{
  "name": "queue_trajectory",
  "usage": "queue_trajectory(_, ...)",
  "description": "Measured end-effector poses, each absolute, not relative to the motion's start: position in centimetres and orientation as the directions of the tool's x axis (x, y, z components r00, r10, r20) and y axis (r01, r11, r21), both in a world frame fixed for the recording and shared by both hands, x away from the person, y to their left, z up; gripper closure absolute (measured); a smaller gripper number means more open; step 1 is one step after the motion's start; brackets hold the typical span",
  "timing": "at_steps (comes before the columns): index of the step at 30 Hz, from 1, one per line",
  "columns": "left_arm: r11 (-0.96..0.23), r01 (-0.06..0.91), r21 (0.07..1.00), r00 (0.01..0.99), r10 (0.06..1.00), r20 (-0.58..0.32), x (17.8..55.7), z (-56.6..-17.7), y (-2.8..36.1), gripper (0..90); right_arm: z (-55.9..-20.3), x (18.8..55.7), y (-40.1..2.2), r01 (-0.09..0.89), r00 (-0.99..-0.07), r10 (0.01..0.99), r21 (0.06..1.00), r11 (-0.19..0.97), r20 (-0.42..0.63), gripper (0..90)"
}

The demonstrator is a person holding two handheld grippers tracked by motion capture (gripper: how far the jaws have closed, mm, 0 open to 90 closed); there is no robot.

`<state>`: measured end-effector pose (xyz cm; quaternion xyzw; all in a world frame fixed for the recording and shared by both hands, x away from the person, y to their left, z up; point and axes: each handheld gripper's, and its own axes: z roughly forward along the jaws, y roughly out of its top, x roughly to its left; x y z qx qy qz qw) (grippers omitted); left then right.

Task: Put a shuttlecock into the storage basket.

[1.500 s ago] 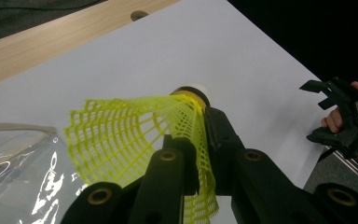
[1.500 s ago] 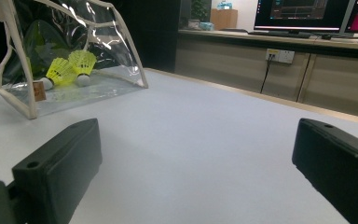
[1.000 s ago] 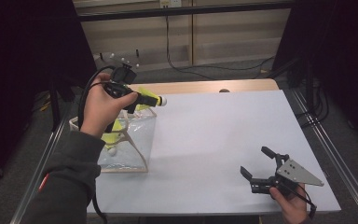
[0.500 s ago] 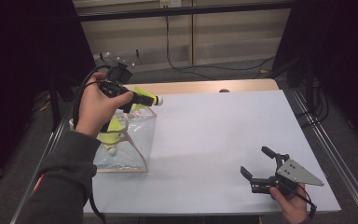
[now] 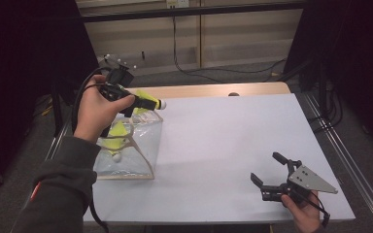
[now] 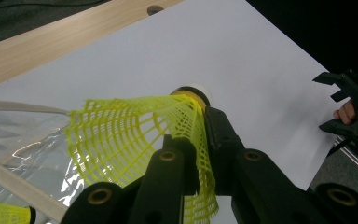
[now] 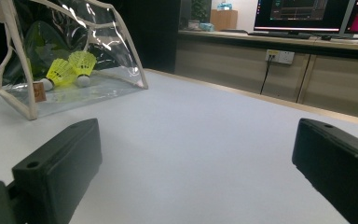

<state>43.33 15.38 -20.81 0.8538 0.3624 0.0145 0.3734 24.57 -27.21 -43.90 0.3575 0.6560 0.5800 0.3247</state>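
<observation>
A white table (image 5: 223,145) stands in a dim room, with a wooden strip along its far edge. The left gripper (image 5: 135,103) is lifted above the table's left part, held level by a raised hand with the forearm coming up from below. Its jaws are closed on a yellow shuttlecock (image 6: 140,135), pinching the mesh skirt, and the white cork points away from the jaws, toward the far side. Just below this gripper stands a clear pouch (image 5: 126,150) with more yellow shuttlecocks (image 7: 70,67) inside. The right gripper (image 5: 272,175) rests low at the table's near right corner, well apart from the pouch, its jaws spread wide with nothing between them.
</observation>
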Motion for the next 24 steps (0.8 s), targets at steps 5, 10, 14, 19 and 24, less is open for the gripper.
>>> queue_trajectory(5,-0.462,0.614,0.639,0.736,0.629,-0.252,43.3,-20.8,15.5,85.0,-43.9,24.5,-27.2,0.093,-0.533,0.846,0.993,0.071,-0.011,1.1)
queue_trajectory(10,-0.451,0.617,0.645,0.728,0.638,-0.251,43.3,-20.7,15.9,85.0,-43.9,24.5,-27.2,0.093,-0.533,0.846,0.993,0.073,-0.013,1.1)
queue_trajectory(14,-0.454,0.613,0.647,0.729,0.641,-0.240,43.3,-20.5,16.5,85.0,-43.9,24.6,-27.2,0.094,-0.532,0.846,0.993,0.075,-0.013,1.1)
queue_trajectory(19,-0.450,0.623,0.640,0.721,0.649,-0.245,43.1,-20.4,17.2,85.0,-43.9,24.5,-27.2,0.093,-0.533,0.846,0.993,0.074,-0.013,1.1)
queue_trajectory(24,-0.439,0.626,0.644,0.713,0.656,-0.247,43.0,-20.2,17.5,85.0,-43.9,24.5,-27.2,0.094,-0.531,0.847,0.993,0.075,-0.014,1.1)
